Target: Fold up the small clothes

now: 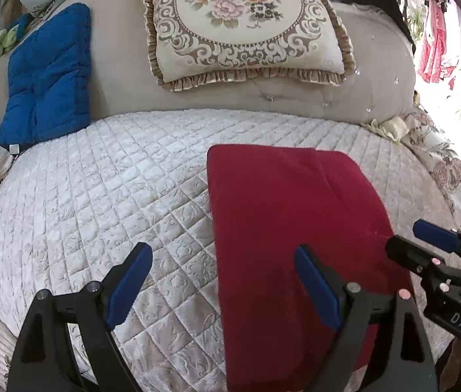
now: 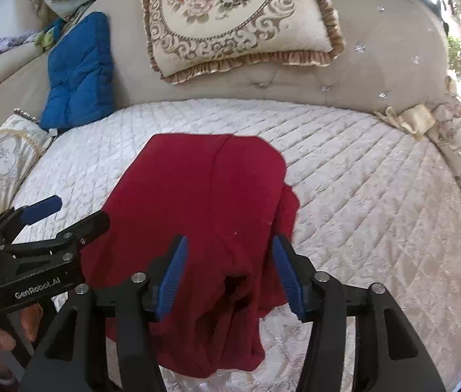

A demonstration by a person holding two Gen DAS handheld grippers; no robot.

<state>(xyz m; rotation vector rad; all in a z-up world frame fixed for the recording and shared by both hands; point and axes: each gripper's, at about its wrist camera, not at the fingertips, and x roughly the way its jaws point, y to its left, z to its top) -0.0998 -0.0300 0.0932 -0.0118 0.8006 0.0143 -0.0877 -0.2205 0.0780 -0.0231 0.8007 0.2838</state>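
A dark red garment (image 1: 296, 228) lies folded lengthwise on the white quilted sofa seat (image 1: 116, 196). It also shows in the right wrist view (image 2: 204, 202), with its near end bunched and rumpled. My left gripper (image 1: 222, 261) is open and empty, straddling the garment's left edge near its front. My right gripper (image 2: 229, 254) is open and empty, hovering over the garment's near part. Each gripper shows in the other's view: the right one (image 1: 407, 238) at the garment's right edge, the left one (image 2: 76, 212) at its left edge.
A floral beige cushion (image 1: 243, 23) leans on the sofa back (image 1: 116, 75). A blue padded cushion (image 1: 47, 78) stands at the back left. Patterned cushions (image 2: 5, 160) sit at the left edge, floral fabric (image 1: 449, 170) at the right. Red clothes (image 1: 433, 45) hang beyond.
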